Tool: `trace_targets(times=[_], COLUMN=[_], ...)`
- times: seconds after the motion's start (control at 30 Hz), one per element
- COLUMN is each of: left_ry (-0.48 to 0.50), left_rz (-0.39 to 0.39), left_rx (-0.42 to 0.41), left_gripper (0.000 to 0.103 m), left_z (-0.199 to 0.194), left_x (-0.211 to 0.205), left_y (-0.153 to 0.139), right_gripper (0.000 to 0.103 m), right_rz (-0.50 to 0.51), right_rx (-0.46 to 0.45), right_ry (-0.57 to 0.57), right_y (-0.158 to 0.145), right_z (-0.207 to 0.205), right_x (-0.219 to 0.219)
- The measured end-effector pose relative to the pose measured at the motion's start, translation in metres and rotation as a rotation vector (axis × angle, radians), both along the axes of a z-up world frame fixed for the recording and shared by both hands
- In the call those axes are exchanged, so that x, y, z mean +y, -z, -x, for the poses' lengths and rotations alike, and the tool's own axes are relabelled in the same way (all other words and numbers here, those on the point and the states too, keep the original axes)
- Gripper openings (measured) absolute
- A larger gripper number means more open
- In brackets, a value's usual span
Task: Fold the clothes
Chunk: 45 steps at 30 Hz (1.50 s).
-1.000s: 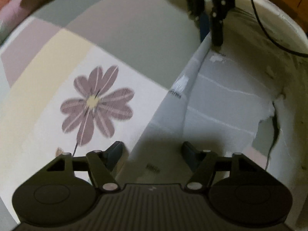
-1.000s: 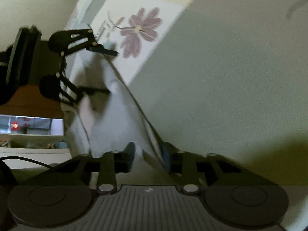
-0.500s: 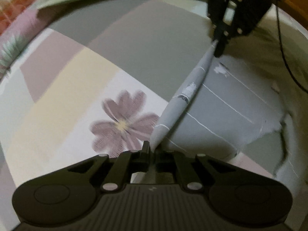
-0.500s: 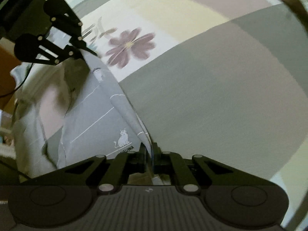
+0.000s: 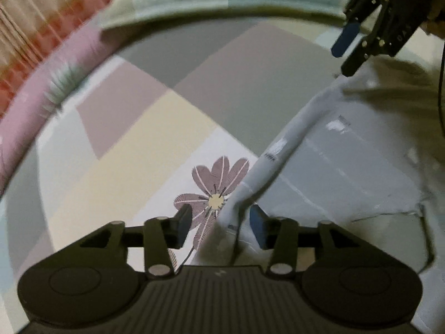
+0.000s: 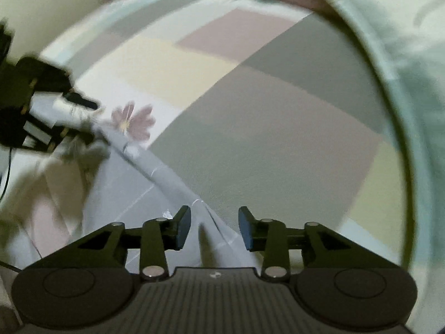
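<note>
A grey garment (image 5: 347, 172) with thin white lines lies on the bed, and its folded edge forms a raised ridge. In the left wrist view the near end of that ridge passes between the jaws of my left gripper (image 5: 219, 228). They are opening and the pads stand clear of the cloth. My right gripper (image 5: 342, 61) hovers above the far end of the ridge with its jaws apart. In the right wrist view the ridge of the garment (image 6: 167, 178) runs up between the opening jaws of the right gripper (image 6: 214, 227), untouched. It leads to the blurred left gripper (image 6: 89, 122).
The bedsheet (image 5: 167, 117) is a patchwork of grey, mauve and yellow with a purple flower (image 5: 217, 186) beside the garment. A pale green blanket (image 5: 222, 2) lies along the far side, next to a pink bolster (image 5: 55, 78). A black cable (image 5: 440, 83) hangs at the right.
Both grippers closed on the garment's folded edge, then opened and let it go. Both have lifted away from the bed, and the ridge has sagged back onto the sheet.
</note>
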State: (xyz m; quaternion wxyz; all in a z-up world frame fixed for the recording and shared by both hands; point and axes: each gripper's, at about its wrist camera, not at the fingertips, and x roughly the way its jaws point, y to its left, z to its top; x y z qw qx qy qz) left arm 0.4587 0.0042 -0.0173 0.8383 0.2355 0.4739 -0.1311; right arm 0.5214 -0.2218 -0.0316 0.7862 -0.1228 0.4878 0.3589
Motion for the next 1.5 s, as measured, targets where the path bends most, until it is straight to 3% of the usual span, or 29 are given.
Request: trace_targets(times=[0.07,0.17,0.3,0.4,0.5,0.6,0.7,0.77,0.93,1.03,1.13,1.17,1.23,1.33,1.4,1.5], left_ry=[-0.002,0.002,0.076,0.151,0.115,-0.01,0.035,0.072,0.046,0.009,-0.025,-0.038,-0.058,-0.054,-0.048,-0.042], left_rz=[0.045,0.148,0.218,0.206,0.17,0.249,0.205,0.2,0.215,0.224,0.23,0.234,0.239,0.262,0.291,0.251], left_rx=[-0.019,-0.023,-0.027,-0.011,0.067,0.132,0.166,0.125,0.016,0.06,0.076,0.086,0.088,0.044,0.054,0.08], left_gripper=[0.05,0.052,0.053,0.053,0.053,0.053,0.052,0.053,0.055,0.056,0.062,0.062,0.062,0.062,0.062,0.062], left_z=[0.013,0.022,0.018,0.024,0.037,0.048,0.051,0.045,-0.002,-0.008,0.007,0.012,0.016,0.011,-0.003,-0.018], left_x=[-0.012,-0.036,-0.074,-0.092,-0.095,-0.077,-0.08,-0.08,-0.08,-0.083,-0.077,-0.073,-0.07,-0.072,-0.078,-0.084], left_y=[-0.015,-0.017,0.013,0.04,0.061,0.056,0.047,0.036,0.034,0.056,0.068,0.068,0.063,0.056,0.056,0.061], right_gripper=[0.055,0.057,0.057,0.059,0.074,0.082,0.083,0.083,0.084,0.084,0.102,0.103,0.103,0.103,0.103,0.1], right_rz=[0.003,-0.004,0.068,0.095,0.073,0.093,0.117,0.095,0.089,0.086,0.082,0.093,0.101,-0.017,-0.043,-0.01], right_rx=[-0.015,0.061,0.063,0.026,0.043,0.093,0.114,0.114,-0.058,-0.03,0.002,0.005,0.015,0.015,0.029,0.033], right_ry=[0.05,0.11,0.15,0.175,0.232,0.24,0.202,0.224,0.308,0.363,0.418,0.422,0.425,0.484,0.511,0.587], right_y=[-0.007,0.0,0.029,0.048,0.054,0.054,0.048,0.038,0.026,0.042,0.059,0.061,0.058,0.04,0.045,0.062], right_z=[0.023,0.061,0.116,0.142,0.159,0.183,0.194,0.181,0.128,0.124,0.122,0.127,0.136,0.132,0.117,0.089], right_x=[-0.01,-0.022,-0.019,-0.017,-0.023,-0.028,-0.03,-0.034,-0.038,-0.052,-0.067,-0.07,-0.075,-0.084,-0.085,-0.094])
